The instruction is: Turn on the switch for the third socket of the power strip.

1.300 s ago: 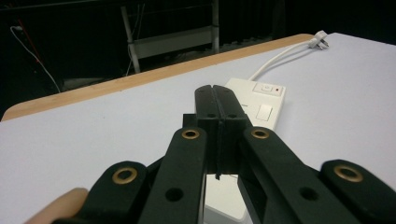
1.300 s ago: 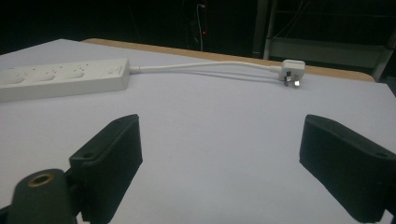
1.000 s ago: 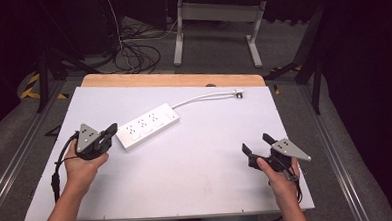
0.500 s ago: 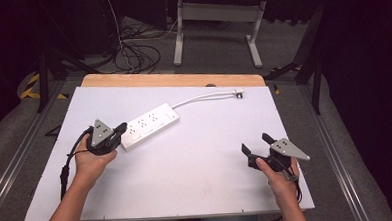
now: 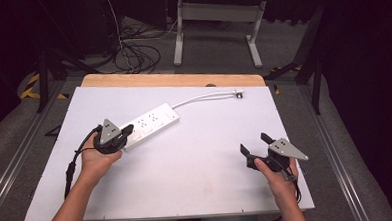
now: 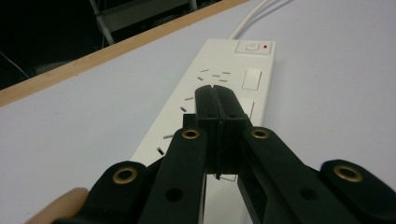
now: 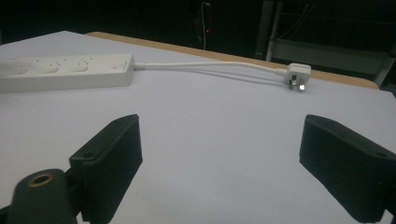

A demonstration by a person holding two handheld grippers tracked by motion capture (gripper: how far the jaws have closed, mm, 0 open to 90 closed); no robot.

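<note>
A white table [image 5: 197, 185] with a wooden strip along its far edge stands on grey floor, with black cables [image 5: 136, 55] and a metal frame's legs in the dark upper part of the high view. A white power strip [image 5: 152, 123] lies slanted left of the table's centre, its cord [image 5: 203, 96] curving toward the upper right and ending in a white plug [image 5: 239, 93] near the wooden edge. From the lower left a bare forearm reaches up; its hand holds the left gripper [image 5: 126, 129] low, jaws pressed together with nothing between them, the tips over the strip's near end. In the left gripper view the closed tips sit above the sockets; whether they touch is unclear. At lower right the right gripper [image 5: 254, 143] rests in the other hand near the table edge, jaws spread wide and empty, well apart from the strip.
</note>
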